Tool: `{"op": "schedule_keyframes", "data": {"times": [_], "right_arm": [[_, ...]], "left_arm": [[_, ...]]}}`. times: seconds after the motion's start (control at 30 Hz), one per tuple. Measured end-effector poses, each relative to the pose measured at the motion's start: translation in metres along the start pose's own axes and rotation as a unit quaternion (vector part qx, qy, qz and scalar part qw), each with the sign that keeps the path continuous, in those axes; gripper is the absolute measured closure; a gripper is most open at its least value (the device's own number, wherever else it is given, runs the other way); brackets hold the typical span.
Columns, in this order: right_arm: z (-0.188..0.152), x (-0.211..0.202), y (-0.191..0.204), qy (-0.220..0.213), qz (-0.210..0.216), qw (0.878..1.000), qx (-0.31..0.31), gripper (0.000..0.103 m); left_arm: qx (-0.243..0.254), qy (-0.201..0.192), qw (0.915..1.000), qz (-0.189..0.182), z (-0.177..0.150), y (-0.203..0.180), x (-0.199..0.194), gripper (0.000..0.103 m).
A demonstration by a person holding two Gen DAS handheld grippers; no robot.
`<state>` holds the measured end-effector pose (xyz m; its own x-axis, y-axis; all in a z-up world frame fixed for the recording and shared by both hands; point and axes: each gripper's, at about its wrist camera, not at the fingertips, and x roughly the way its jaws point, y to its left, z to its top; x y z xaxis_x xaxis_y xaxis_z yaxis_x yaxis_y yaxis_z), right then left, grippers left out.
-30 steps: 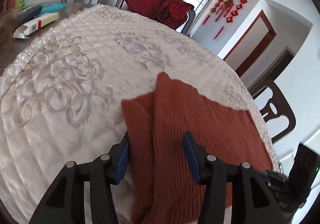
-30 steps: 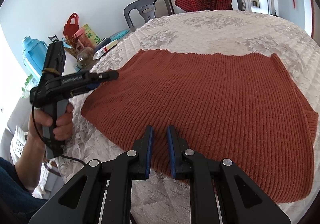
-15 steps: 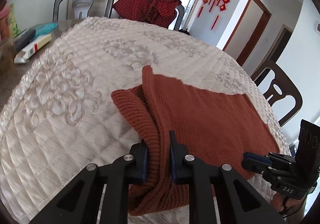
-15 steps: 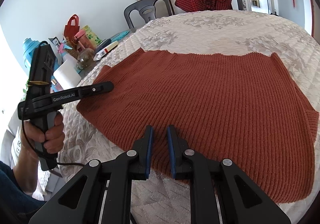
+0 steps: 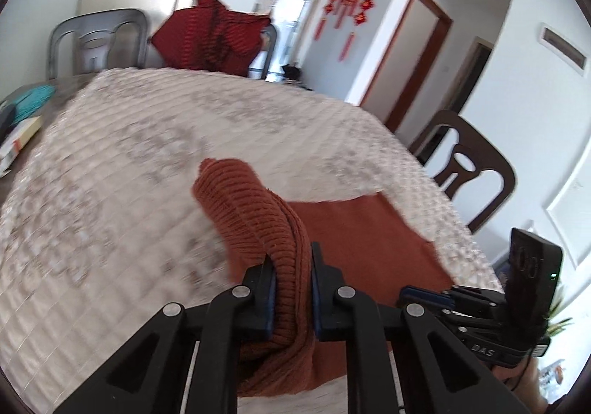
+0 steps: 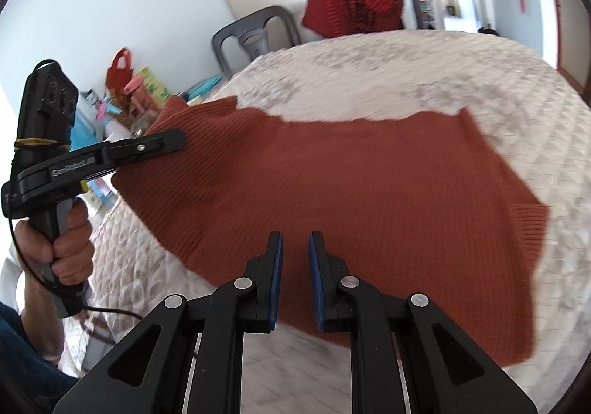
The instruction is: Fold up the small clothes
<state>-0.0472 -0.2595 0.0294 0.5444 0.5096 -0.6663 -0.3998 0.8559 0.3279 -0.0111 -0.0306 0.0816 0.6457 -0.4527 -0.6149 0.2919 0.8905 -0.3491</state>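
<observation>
The left tool (image 5: 291, 288) is closing its jaws on a bunched fold of the rust knit garment (image 6: 332, 185), the pads pressing the fabric from both sides and holding that edge raised off the tabletop (image 6: 424, 77). The right tool (image 6: 295, 277) is hovering over the garment's near hem with its jaws narrow and nothing gripped between them. The rest of the garment is lying spread flat on the quilted cover, with bare cover beyond its far edge.

sweater (image 6: 351, 192) lies on the quilted table (image 6: 443, 74), chairs (image 5: 469, 170) behind it
</observation>
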Motion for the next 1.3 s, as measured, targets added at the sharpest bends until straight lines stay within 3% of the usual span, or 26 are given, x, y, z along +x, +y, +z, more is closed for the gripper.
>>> {"op": "schedule_keyframes", "data": {"times": [0.2, 0.43, 0.5, 0.57, 0.63, 0.77, 0.83, 0.87, 1.03, 1.2, 1.3], "right_arm": [[0.000, -0.028, -0.035, -0.028, -0.032, 0.998, 0.045, 0.088], [-0.006, -0.048, -0.066, -0.039, -0.061, 0.993, 0.088, 0.088], [-0.008, -0.051, -0.073, -0.039, -0.065, 0.992, 0.098, 0.088], [-0.007, -0.054, -0.077, -0.039, -0.067, 0.991, 0.106, 0.088], [-0.005, -0.056, -0.080, -0.042, -0.060, 0.991, 0.114, 0.088], [-0.001, -0.056, -0.077, -0.054, -0.004, 0.990, 0.127, 0.083], [0.002, -0.050, -0.074, -0.057, 0.039, 0.987, 0.142, 0.048], [0.004, -0.045, -0.074, -0.054, 0.062, 0.985, 0.151, 0.044], [0.007, -0.013, -0.081, -0.013, 0.132, 0.970, 0.203, 0.044], [0.012, -0.002, -0.082, 0.014, 0.154, 0.960, 0.232, 0.044], [0.019, 0.008, -0.080, 0.042, 0.138, 0.963, 0.226, 0.044]], "left_arm": [[0.031, 0.024, 0.9966, -0.072, 0.012, -0.047, 0.040, 0.088], [0.065, 0.120, 0.9848, -0.108, -0.010, -0.087, 0.111, 0.085], [0.069, 0.115, 0.9850, -0.108, -0.010, -0.093, 0.108, 0.077], [0.064, 0.111, 0.9827, -0.134, -0.006, -0.094, 0.098, 0.071], [0.054, 0.087, 0.9829, -0.153, 0.000, -0.089, 0.079, 0.071], [0.041, 0.036, 0.9919, -0.115, 0.010, -0.061, 0.049, 0.065], [0.039, 0.024, 0.9962, -0.073, 0.010, -0.046, 0.042, 0.065], [0.037, 0.025, 0.9973, -0.059, 0.008, -0.040, 0.042, 0.065], [0.022, 0.049, 0.9981, -0.031, -0.012, -0.019, 0.048, 0.065], [0.034, 0.049, 0.9979, -0.025, -0.025, -0.022, 0.053, 0.065], [0.033, 0.048, 0.9979, -0.029, -0.024, -0.019, 0.053, 0.065]]}}
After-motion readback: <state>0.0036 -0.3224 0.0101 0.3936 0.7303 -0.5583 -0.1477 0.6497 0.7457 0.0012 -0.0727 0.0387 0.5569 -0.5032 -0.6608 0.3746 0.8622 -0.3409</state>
